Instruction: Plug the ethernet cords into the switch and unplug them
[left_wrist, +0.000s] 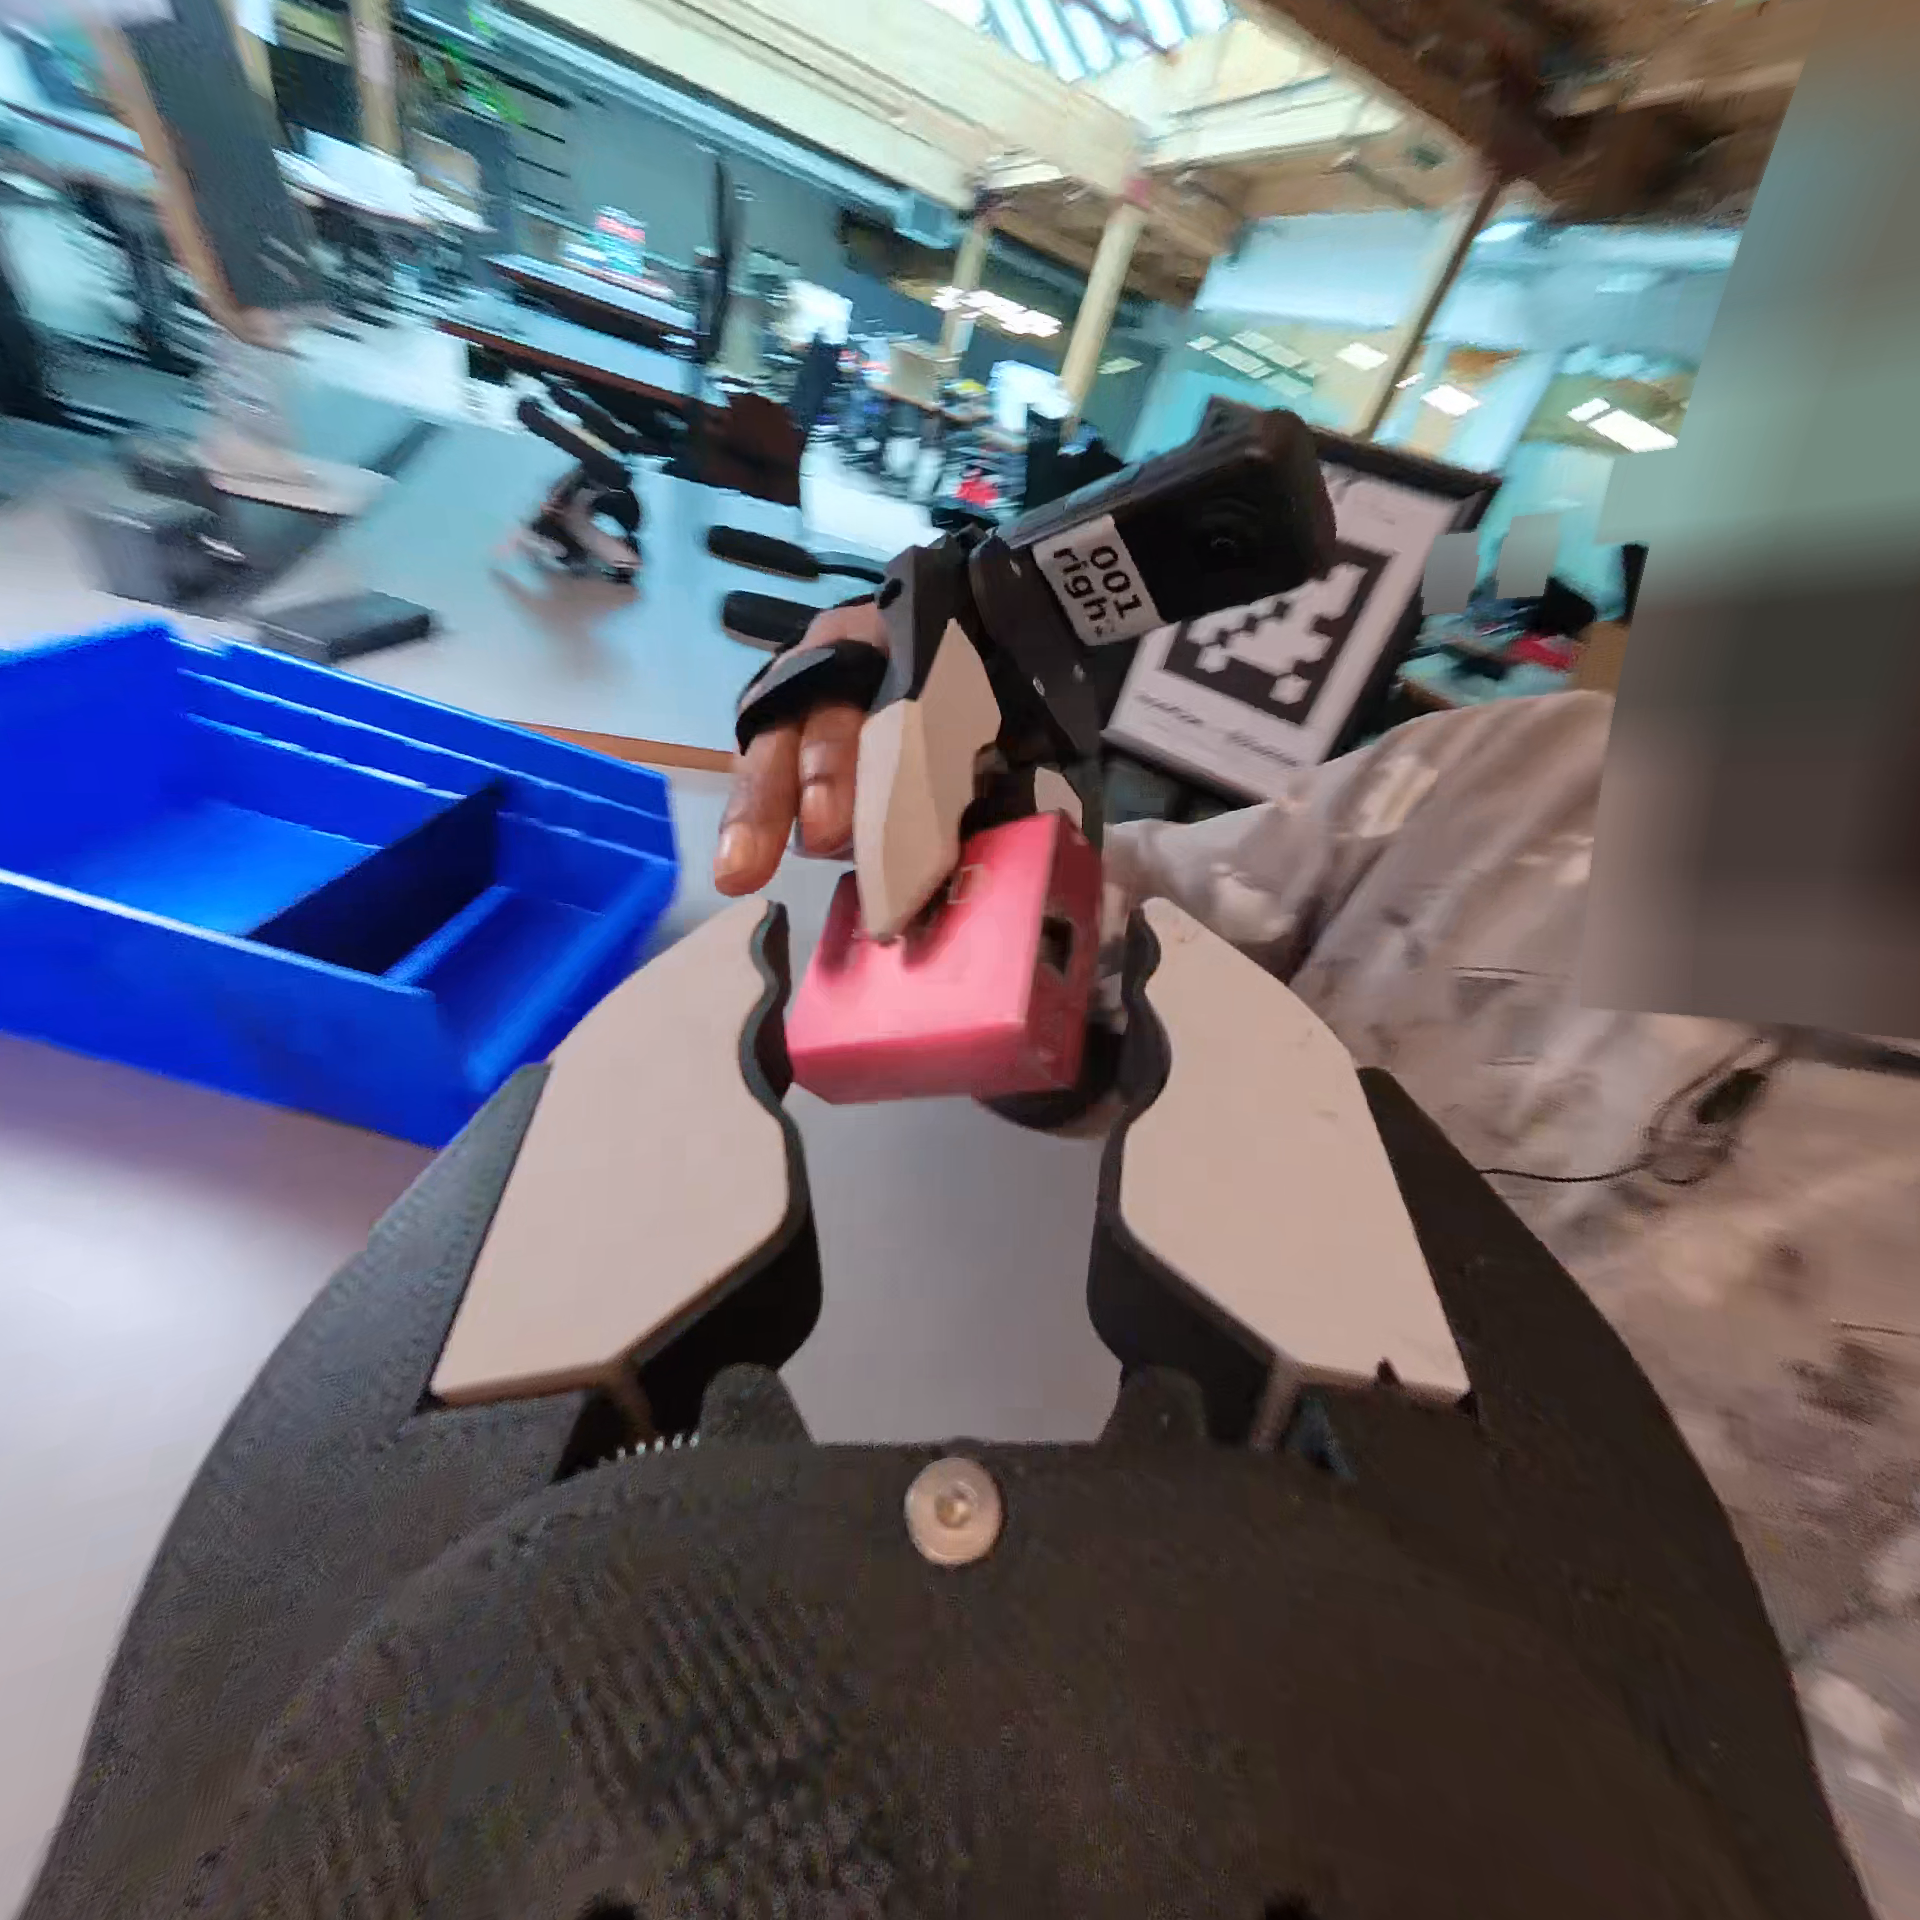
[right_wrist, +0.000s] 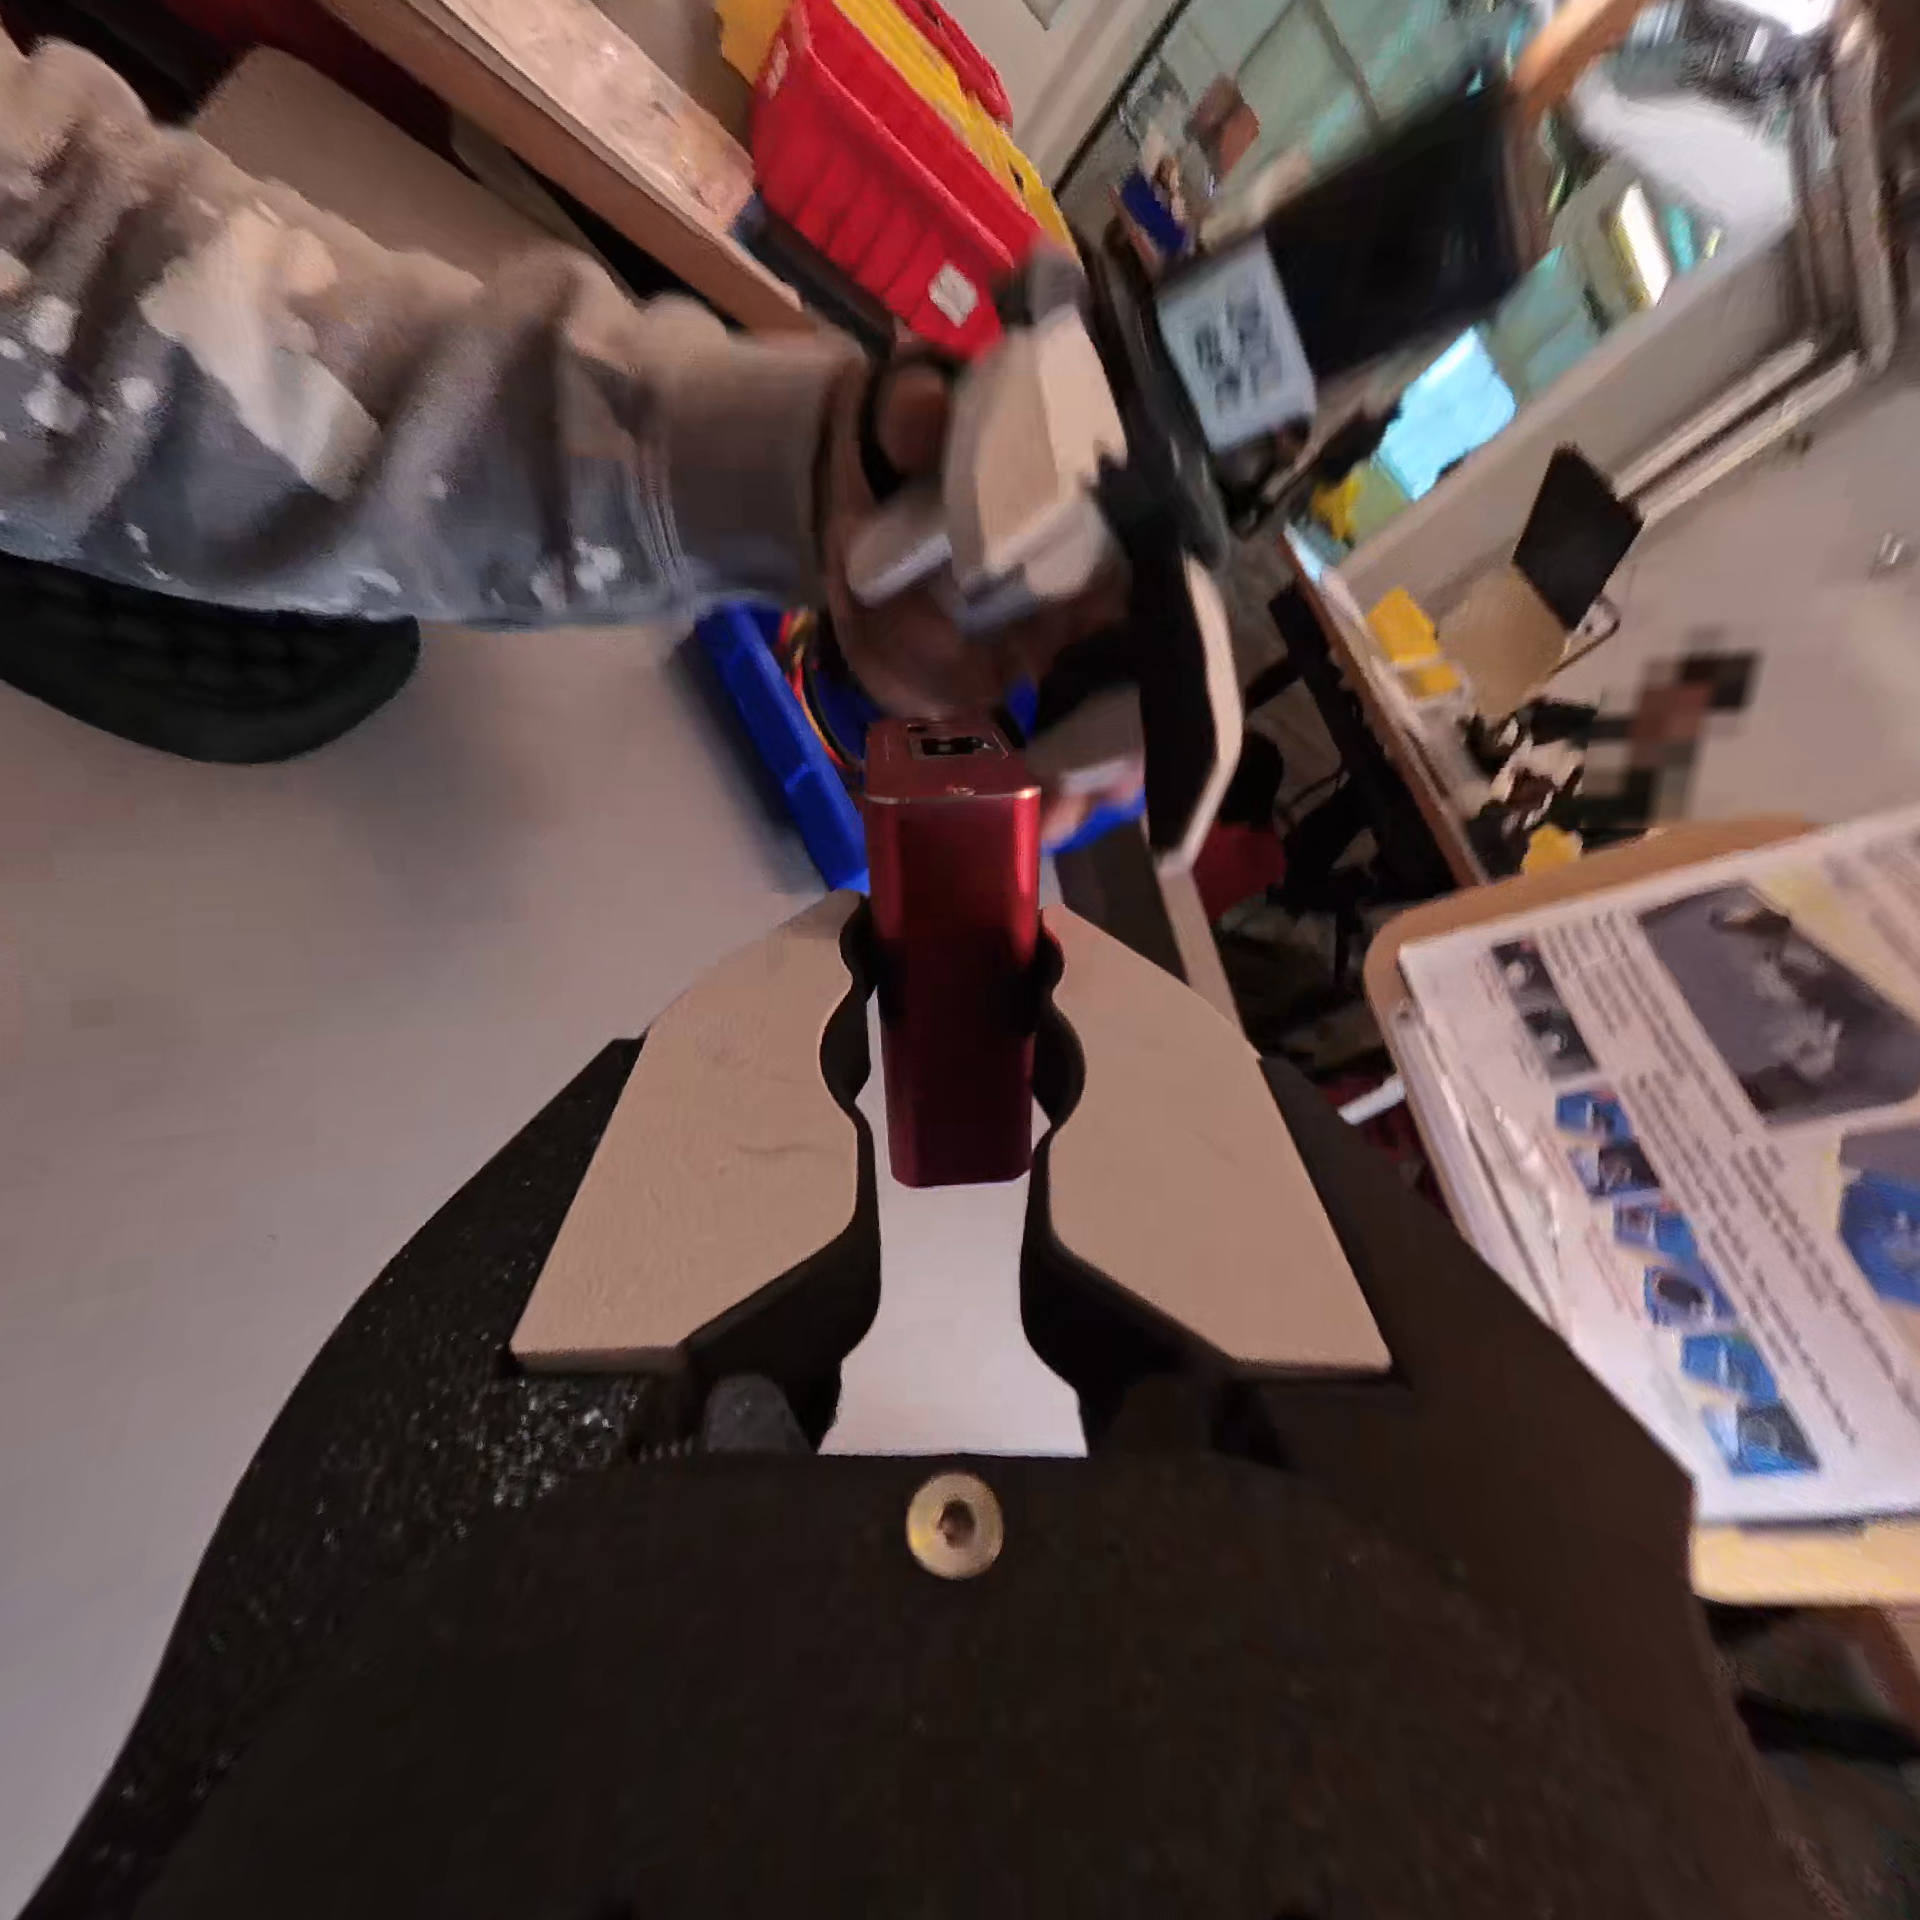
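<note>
A small red switch (left_wrist: 914, 997) with ports on its faces hangs above the white table. My right gripper (left_wrist: 987, 883) comes down on it from above and is shut on it. In the right wrist view the switch (right_wrist: 951, 1039) stands upright between my right gripper's (right_wrist: 956, 935) fingers, with a port on its far end. My left gripper (left_wrist: 956, 925) is open and its fingertips flank the switch on both sides. I cannot tell if they touch it. It shows blurred beyond the switch in the right wrist view (right_wrist: 1122, 623). No ethernet cord is plugged into a visible port.
A blue divided bin (left_wrist: 312, 997) sits on the table at the left; it also shows in the right wrist view (right_wrist: 769, 717). A thin black cable (left_wrist: 1714, 1101) lies at the right. Printed sheets (right_wrist: 1662, 1143) lie on a board, with red and yellow bins (right_wrist: 883, 177) behind.
</note>
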